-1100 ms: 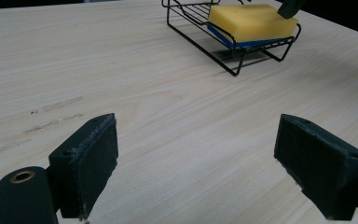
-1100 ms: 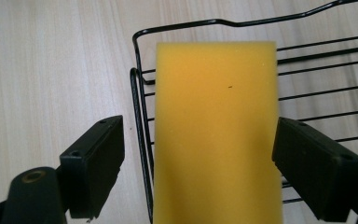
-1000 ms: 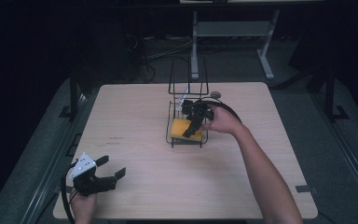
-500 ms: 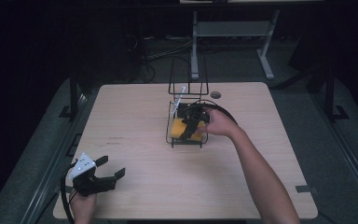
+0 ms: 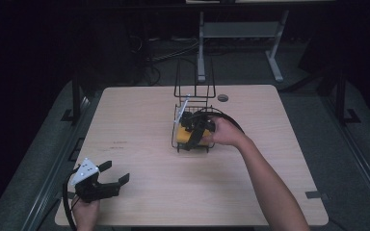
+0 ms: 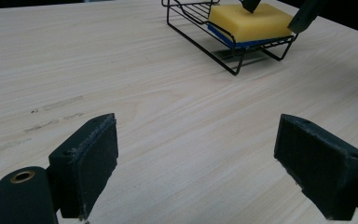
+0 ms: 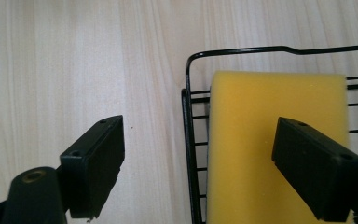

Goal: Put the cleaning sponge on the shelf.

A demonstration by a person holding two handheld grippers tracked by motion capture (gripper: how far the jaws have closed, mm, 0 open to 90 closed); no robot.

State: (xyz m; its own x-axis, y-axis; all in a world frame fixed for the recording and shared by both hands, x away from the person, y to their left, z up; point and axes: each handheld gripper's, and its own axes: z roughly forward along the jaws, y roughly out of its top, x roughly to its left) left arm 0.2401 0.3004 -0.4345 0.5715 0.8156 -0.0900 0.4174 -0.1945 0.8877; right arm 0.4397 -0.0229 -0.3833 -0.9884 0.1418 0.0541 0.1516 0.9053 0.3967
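Observation:
A yellow sponge [image 5: 185, 136] with a blue underside lies flat in a black wire basket [image 5: 194, 102] at the middle of the wooden table. My right gripper [image 5: 196, 129] hovers over the basket's edge, open. In the right gripper view its right jaw is above the sponge [image 7: 270, 135] and its left jaw is above bare table outside the basket wire [image 7: 189, 140]; nothing is held. My left gripper [image 5: 118, 172] rests open near the table's front left corner. It points toward the basket [image 6: 223, 56] and the sponge [image 6: 249, 21], far from both.
The basket has a tall wire back [image 5: 195, 77] on its far side. A small dark round plug [image 5: 223, 97] sits in the table behind it. Faint marks [image 6: 56, 103] lie on the wood. A metal stand [image 5: 241, 29] is on the floor beyond the table.
My right gripper has shifted a little left and toward the near end of the basket, staying open over the sponge. The left gripper has not moved.

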